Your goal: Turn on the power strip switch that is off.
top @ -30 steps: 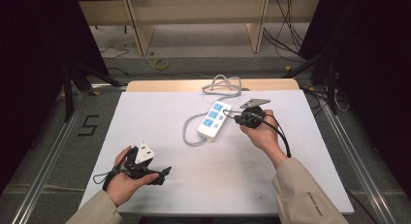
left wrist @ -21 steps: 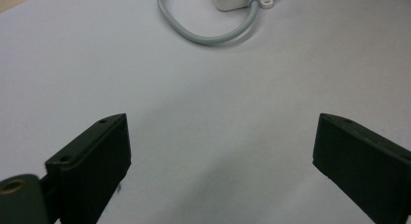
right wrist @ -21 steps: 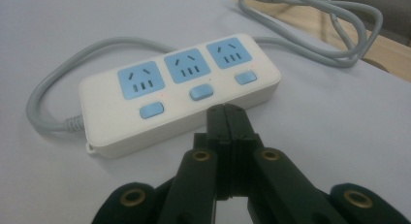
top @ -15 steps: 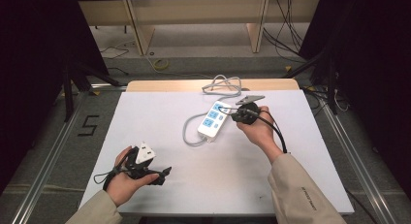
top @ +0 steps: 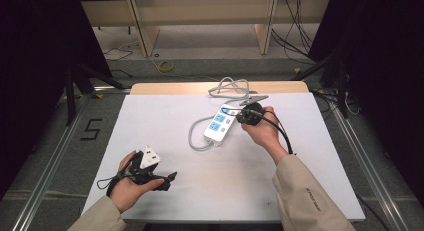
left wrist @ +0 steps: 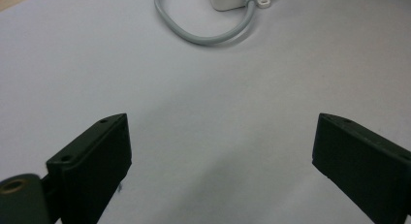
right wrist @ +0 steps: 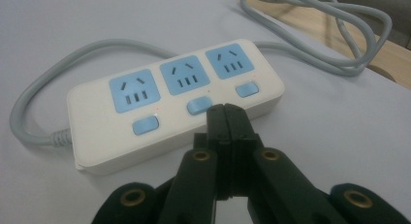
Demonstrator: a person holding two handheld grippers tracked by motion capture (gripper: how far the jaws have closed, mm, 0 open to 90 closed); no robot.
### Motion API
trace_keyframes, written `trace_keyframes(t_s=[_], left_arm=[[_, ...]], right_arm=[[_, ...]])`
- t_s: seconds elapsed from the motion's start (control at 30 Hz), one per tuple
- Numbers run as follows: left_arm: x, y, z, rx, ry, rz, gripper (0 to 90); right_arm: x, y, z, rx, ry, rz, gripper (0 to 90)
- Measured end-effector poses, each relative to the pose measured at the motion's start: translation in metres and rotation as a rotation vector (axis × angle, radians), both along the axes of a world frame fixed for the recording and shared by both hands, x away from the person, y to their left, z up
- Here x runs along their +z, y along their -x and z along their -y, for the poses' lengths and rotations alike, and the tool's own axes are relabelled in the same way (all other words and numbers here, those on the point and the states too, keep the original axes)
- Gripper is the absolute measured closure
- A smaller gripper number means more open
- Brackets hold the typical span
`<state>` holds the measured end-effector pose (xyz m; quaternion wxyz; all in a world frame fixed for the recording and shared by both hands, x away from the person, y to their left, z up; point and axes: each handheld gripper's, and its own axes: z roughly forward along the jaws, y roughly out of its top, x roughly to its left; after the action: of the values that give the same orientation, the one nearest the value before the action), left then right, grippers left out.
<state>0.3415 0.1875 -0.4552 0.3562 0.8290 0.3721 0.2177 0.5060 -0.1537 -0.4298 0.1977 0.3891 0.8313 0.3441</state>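
The right gripper (right wrist: 227,118), fingers clenched empty, tips beside the glossy white power strip's (right wrist: 169,107) rounded blue middle button; left gripper (left wrist: 220,161) fingers released over matte white table (left wrist: 203,103).

We see a white power strip (right wrist: 169,112) with three pale blue socket panels and three pale blue switches in a row beneath them. Its cord (right wrist: 315,20) is light grey. The surface (top: 165,116) under it is plain white, with a light wooden strip along its far edge. Both grippers, the left gripper (left wrist: 220,156) and the right gripper (right wrist: 227,118), have black jaws, and we note brass-coloured rivets on the right one. The person's sleeves (top: 305,196) are beige. The floor (top: 55,141) is grey, marked with a black "5".
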Motion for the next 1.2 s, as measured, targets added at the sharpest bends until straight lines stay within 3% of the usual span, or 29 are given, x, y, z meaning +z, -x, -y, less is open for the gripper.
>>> trace_keyframes(t_s=[1.2], left_arm=[[0.000,0.000,0.001,-0.005,0.001,-0.003,6.7]], right_arm=[[-0.002,-0.027,-0.021,0.003,0.036,-0.051,90.0]])
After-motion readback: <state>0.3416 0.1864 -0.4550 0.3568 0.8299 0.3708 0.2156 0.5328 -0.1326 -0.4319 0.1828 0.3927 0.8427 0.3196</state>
